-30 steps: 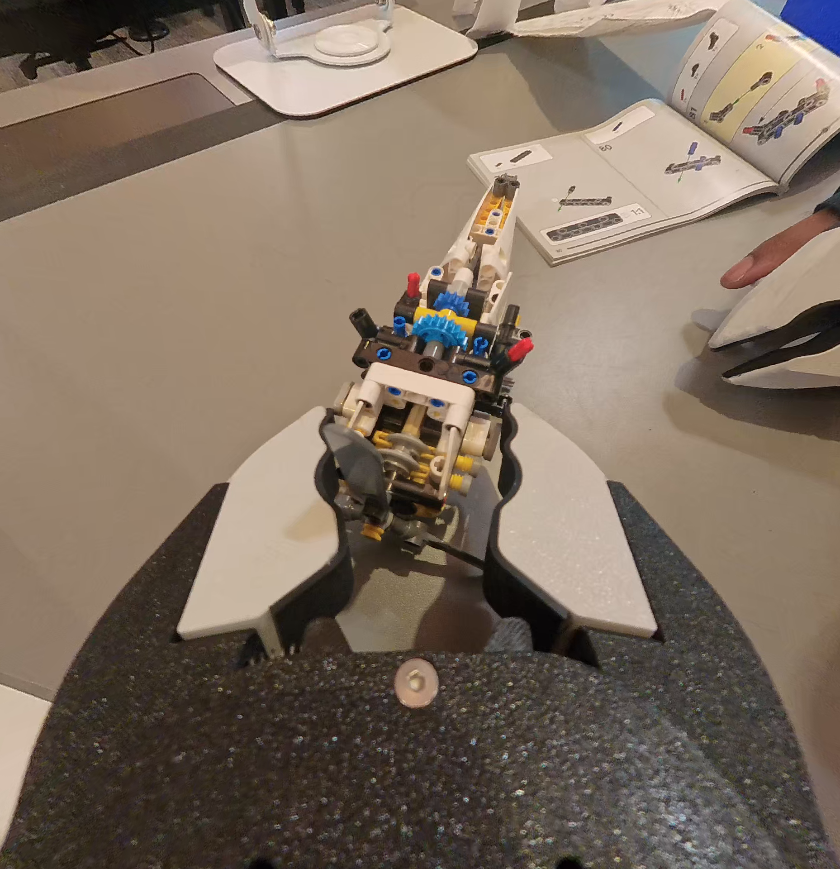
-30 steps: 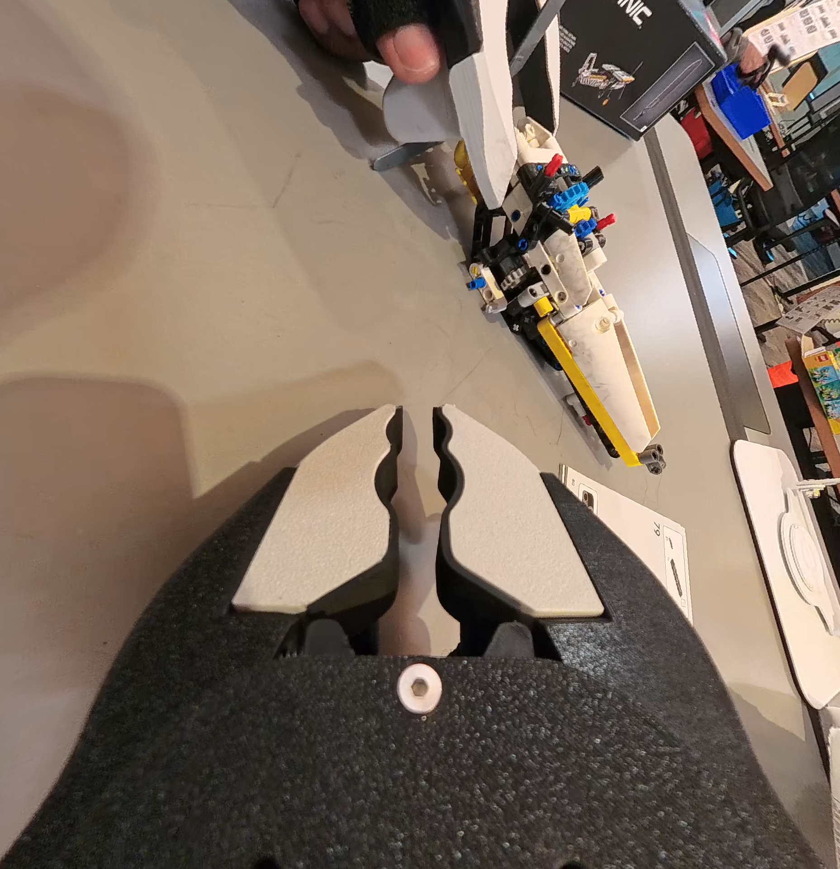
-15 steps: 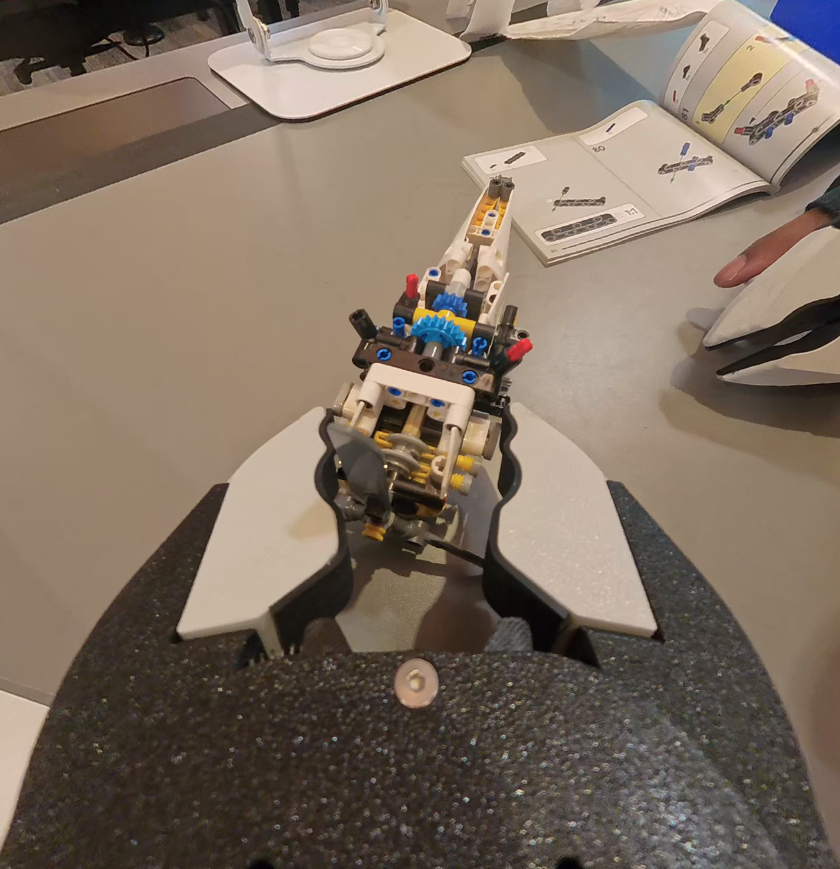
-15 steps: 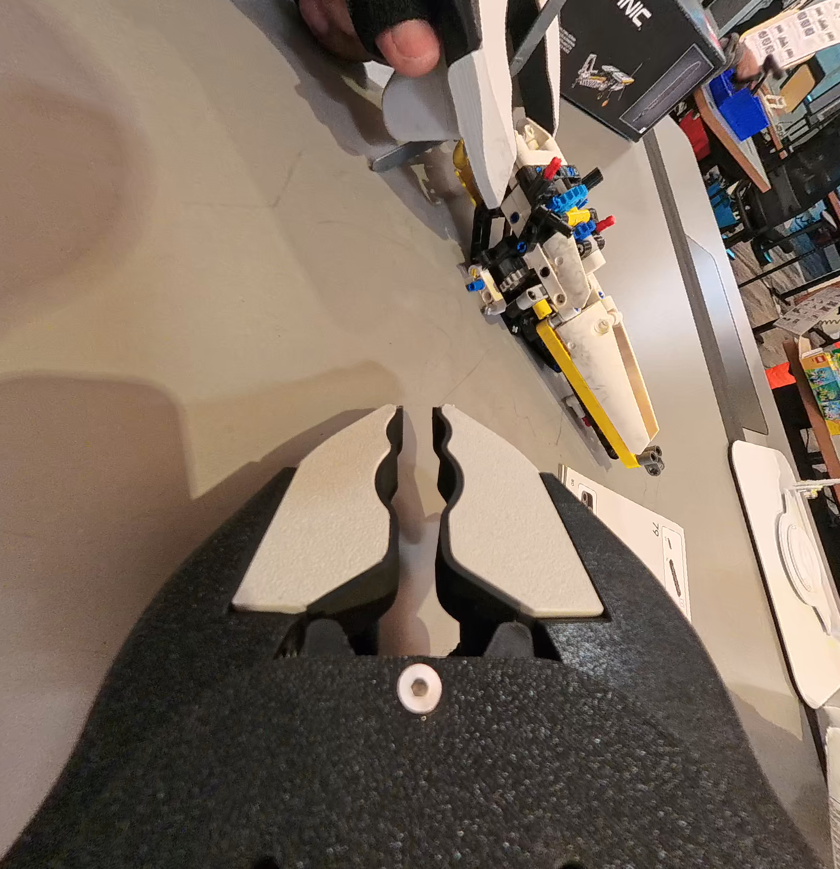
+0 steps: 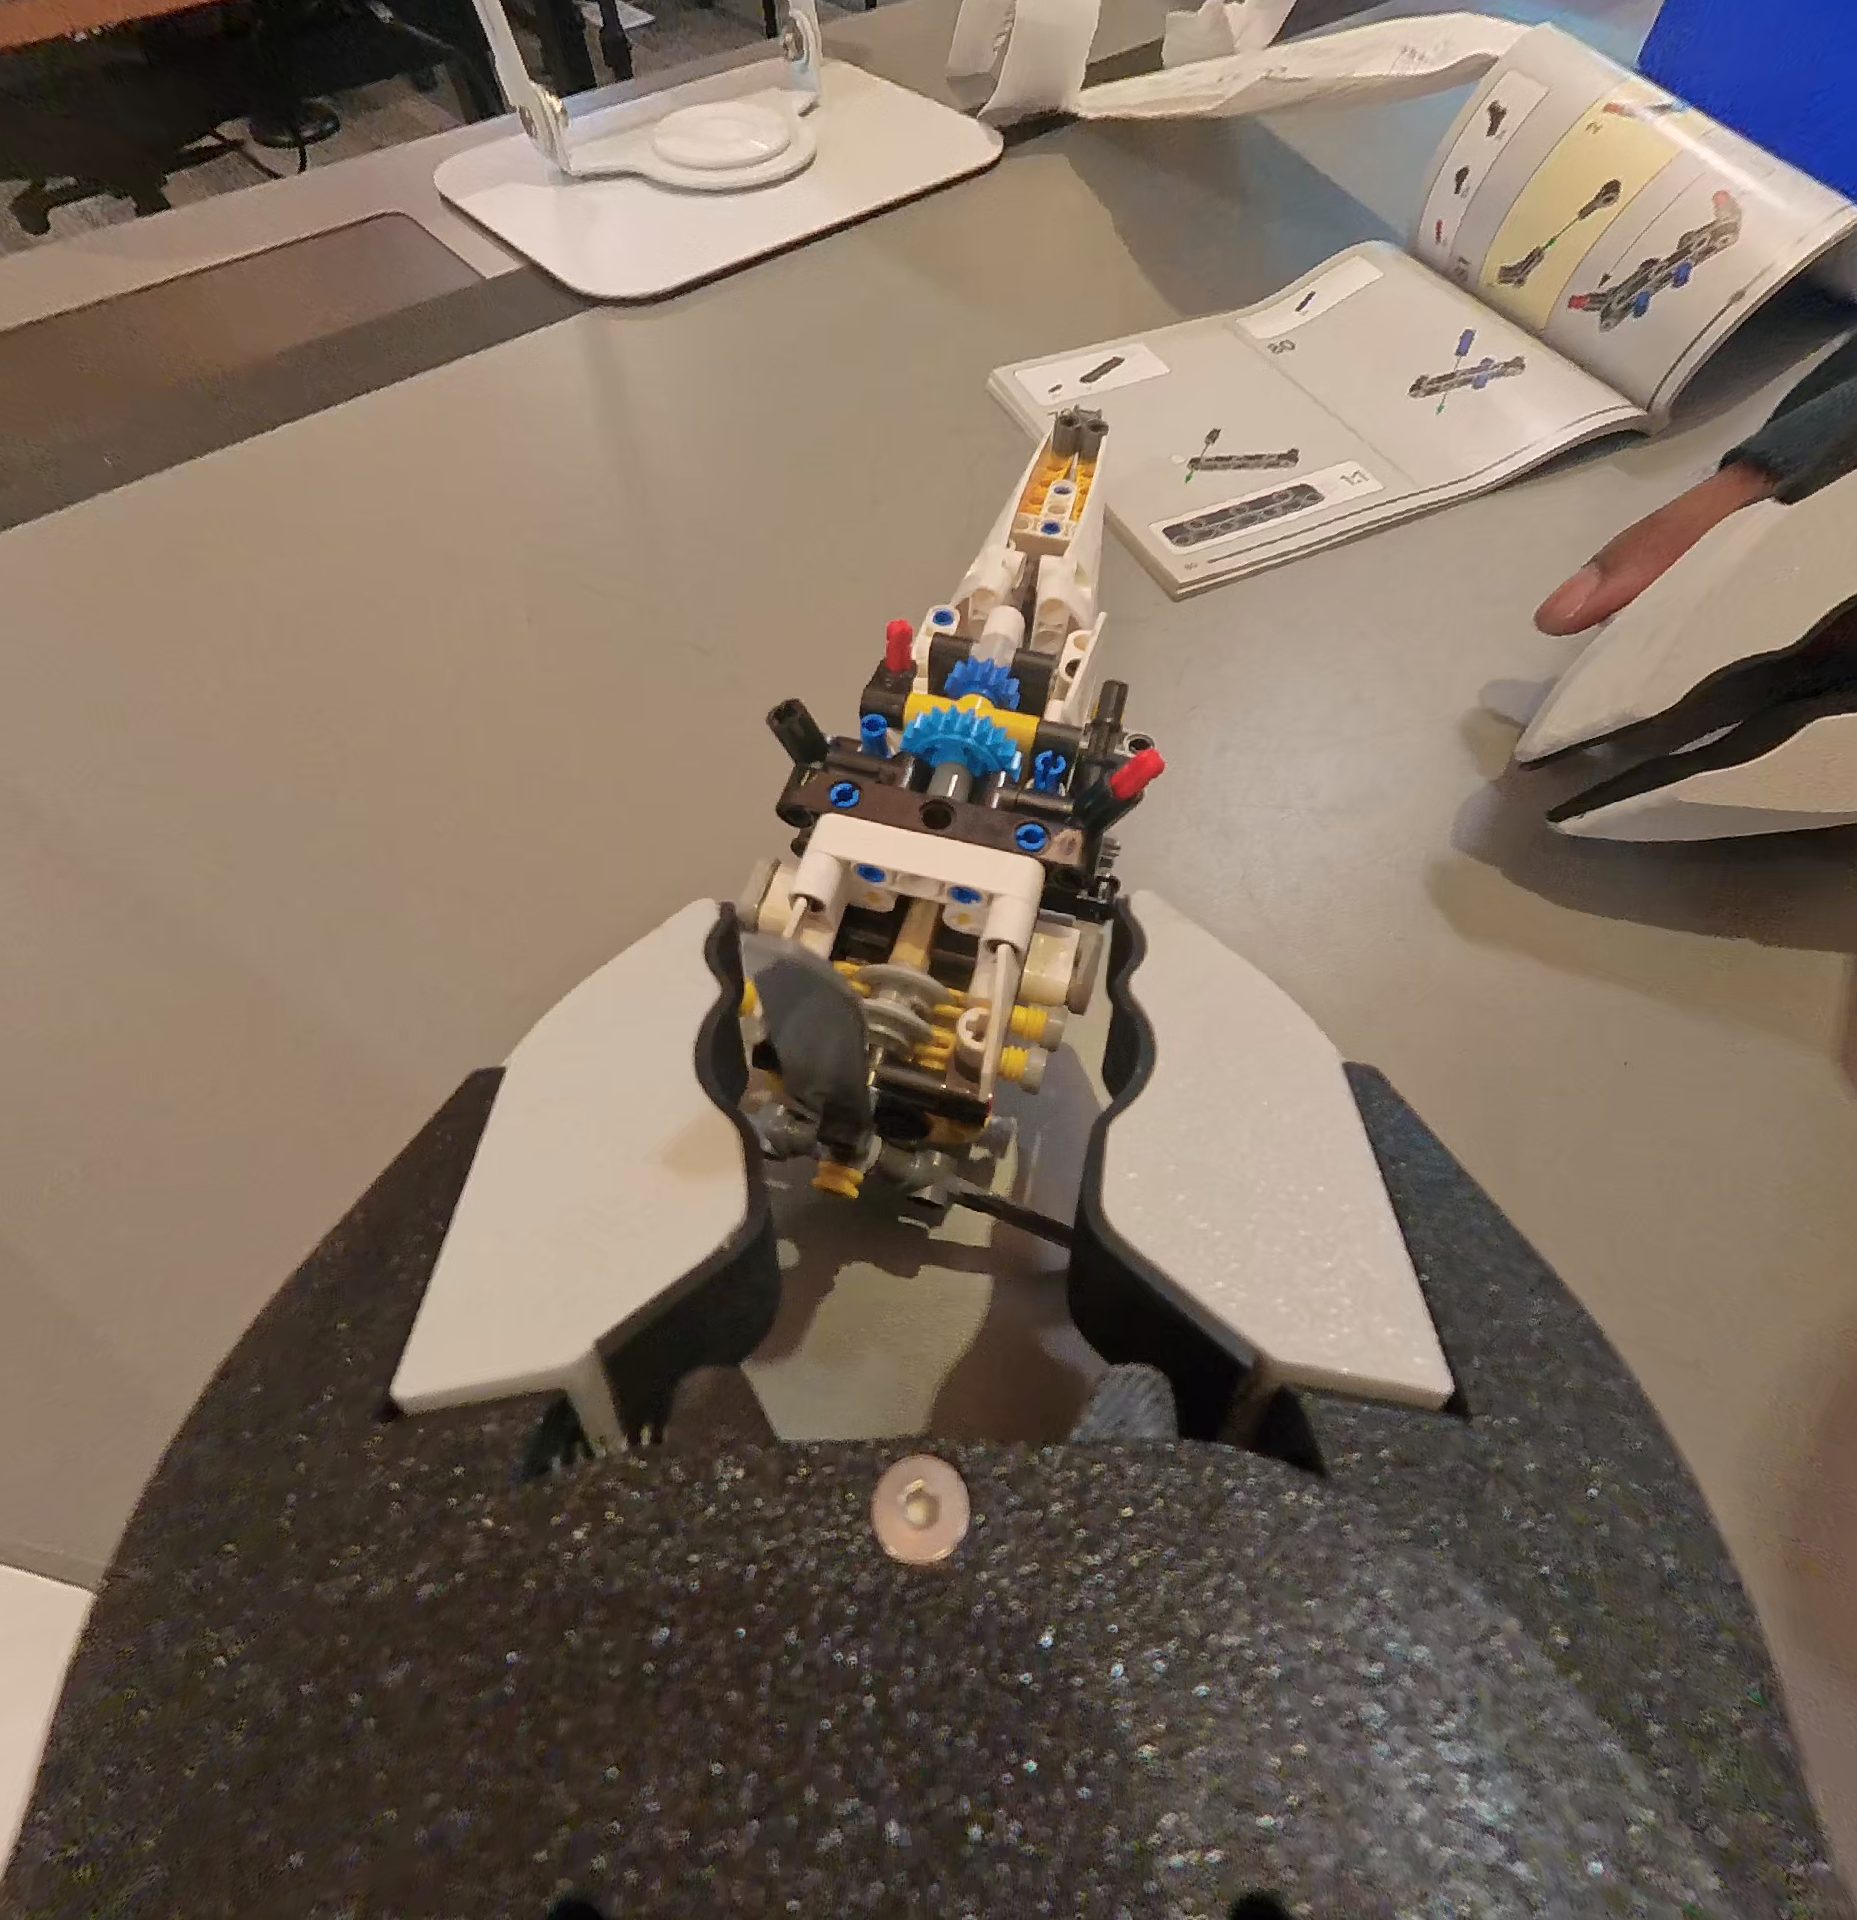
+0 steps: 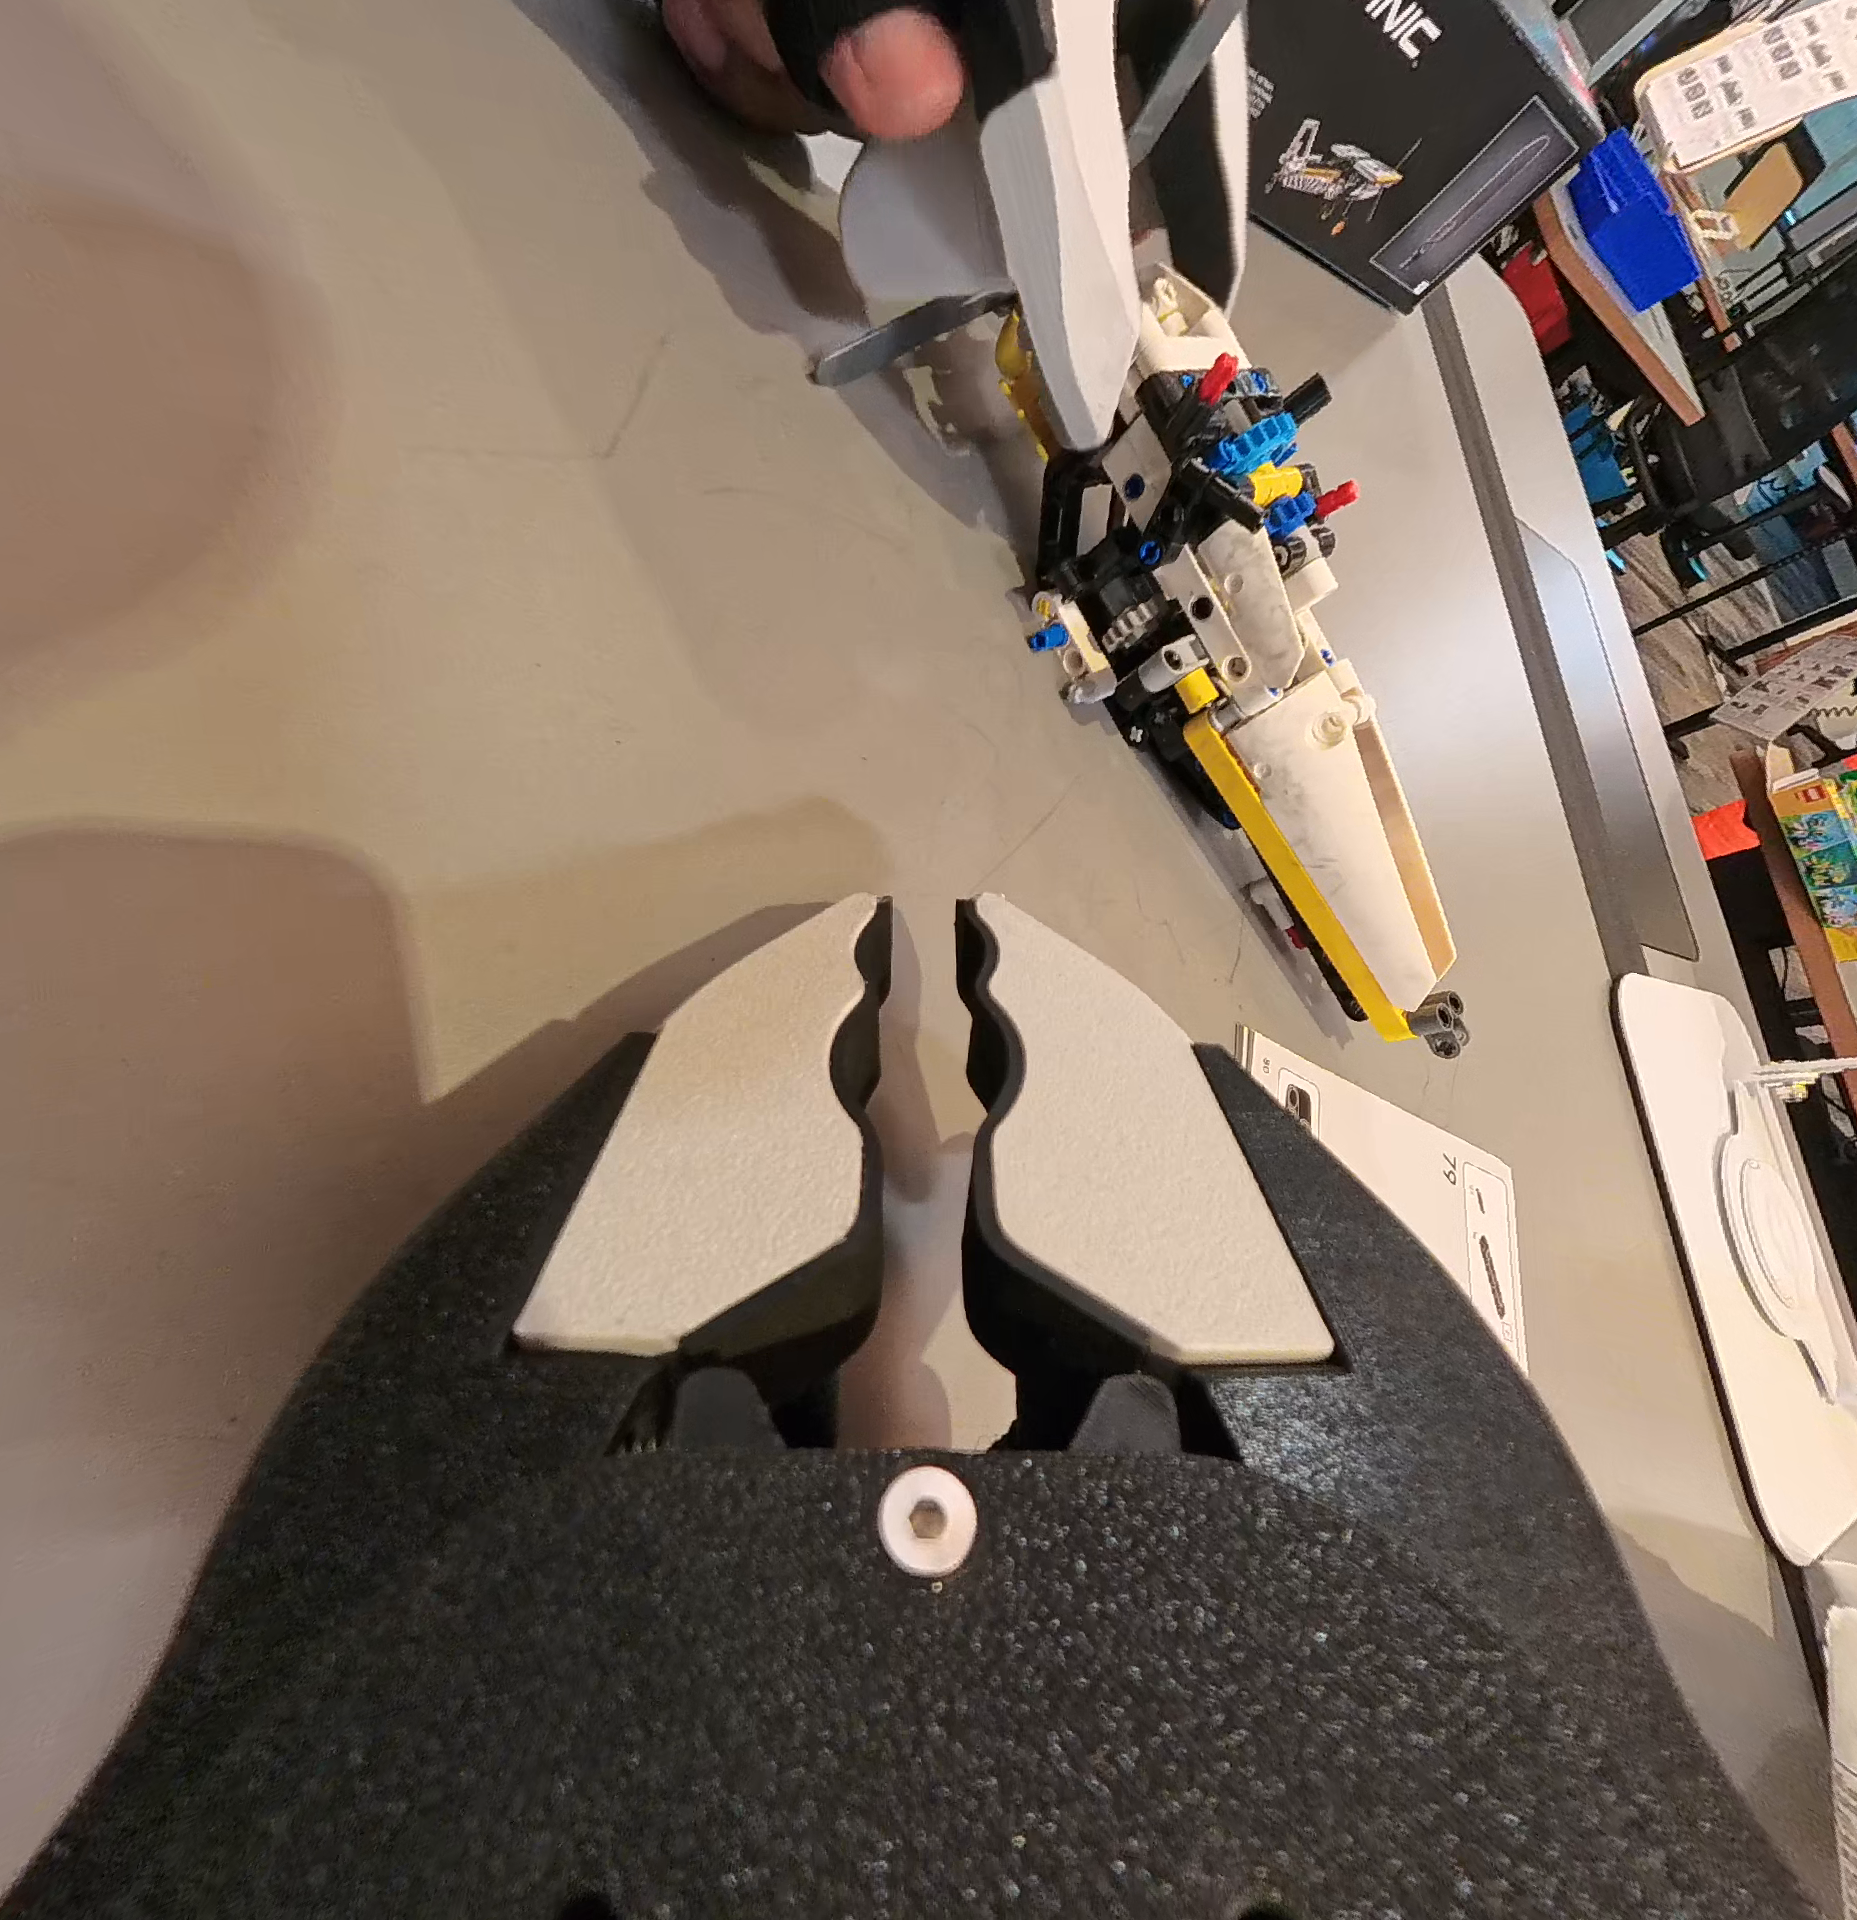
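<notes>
Left wrist view: left gripper (image 5: pixel 919 1013) is closed on the rear of a long white, black and yellow plastic brick-built model (image 5: pixel 965 821) lying on the smooth grey table (image 5: pixel 384 675). Slippage seems possible, since studded, uneven parts are clamped. Right gripper (image 6: pixel 922 925) is nearly closed, a narrow slit left, nothing held.

Office-type workroom or hobby lab. A wide grey desk (image 5: pixel 384 644) carries an open building-instruction booklet (image 5: pixel 1350 436) and a white monitor-stand base (image 5: pixel 716 177). Far right of the room: more tables, shelving with blue storage bins (image 6: pixel 1630 218) and a colourful toy-brick set box (image 6: pixel 1828 862).
</notes>
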`<state>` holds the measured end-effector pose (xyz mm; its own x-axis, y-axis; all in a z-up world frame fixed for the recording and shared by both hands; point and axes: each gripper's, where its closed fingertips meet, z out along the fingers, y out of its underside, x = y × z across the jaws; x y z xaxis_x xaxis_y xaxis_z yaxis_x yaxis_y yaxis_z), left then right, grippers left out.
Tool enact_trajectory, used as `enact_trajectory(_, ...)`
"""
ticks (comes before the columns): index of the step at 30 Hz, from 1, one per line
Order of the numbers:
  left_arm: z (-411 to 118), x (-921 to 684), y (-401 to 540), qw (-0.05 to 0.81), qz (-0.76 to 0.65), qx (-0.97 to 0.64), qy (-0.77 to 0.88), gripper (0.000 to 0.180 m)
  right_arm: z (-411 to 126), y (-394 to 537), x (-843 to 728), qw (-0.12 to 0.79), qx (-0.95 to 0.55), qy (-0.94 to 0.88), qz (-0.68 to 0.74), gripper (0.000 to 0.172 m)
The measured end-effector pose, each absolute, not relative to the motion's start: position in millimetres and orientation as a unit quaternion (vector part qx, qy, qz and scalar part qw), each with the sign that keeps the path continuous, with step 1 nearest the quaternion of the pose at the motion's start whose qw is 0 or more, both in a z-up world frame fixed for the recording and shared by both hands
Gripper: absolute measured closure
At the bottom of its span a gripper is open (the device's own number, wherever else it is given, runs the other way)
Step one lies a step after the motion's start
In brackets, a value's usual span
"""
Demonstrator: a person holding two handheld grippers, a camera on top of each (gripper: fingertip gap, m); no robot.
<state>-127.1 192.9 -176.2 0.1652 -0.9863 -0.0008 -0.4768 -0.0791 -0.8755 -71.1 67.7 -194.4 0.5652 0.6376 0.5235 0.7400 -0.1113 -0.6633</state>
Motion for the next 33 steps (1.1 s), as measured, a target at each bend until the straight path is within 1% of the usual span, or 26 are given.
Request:
enact_trajectory(3,-168,-126,188,0.399,-0.345,-0.638,0.561,0.108,-194,68,-71,0.48,-0.743,-0.463,-0.055,0.16)
enact_trajectory(8,-149,-128,190,0.44,-0.36,-0.612,0.55,0.092,-194,67,-71,0.482,-0.741,-0.464,-0.059,0.16)
enact_trajectory(13,-111,-136,205,0.521,-0.393,-0.583,0.484,0.075,-193,67,-70,0.488,-0.736,-0.464,-0.069,0.158)
enact_trajectory(18,-71,-149,221,0.593,-0.427,-0.552,0.401,0.067,-191,68,-69,0.495,-0.732,-0.46,-0.083,0.154)
enact_trajectory(21,-54,-152,230,0.632,-0.396,-0.546,0.381,0.069,-191,69,-68,0.498,-0.732,-0.456,-0.09,0.152)
enact_trajectory(24,-34,-151,228,0.664,-0.369,-0.528,0.38,0.084,-190,71,-66,0.5,-0.734,-0.449,-0.094,0.151)
enact_trajectory(28,-15,-140,216,0.672,-0.37,-0.515,0.383,0.093,-188,71,-64,0.504,-0.736,-0.441,-0.097,0.151)
enact_trajectory(33,-5,-123,201,0.669,-0.371,-0.507,0.397,0.104,-187,65,-56,0.504,-0.74,-0.431,-0.108,0.15)
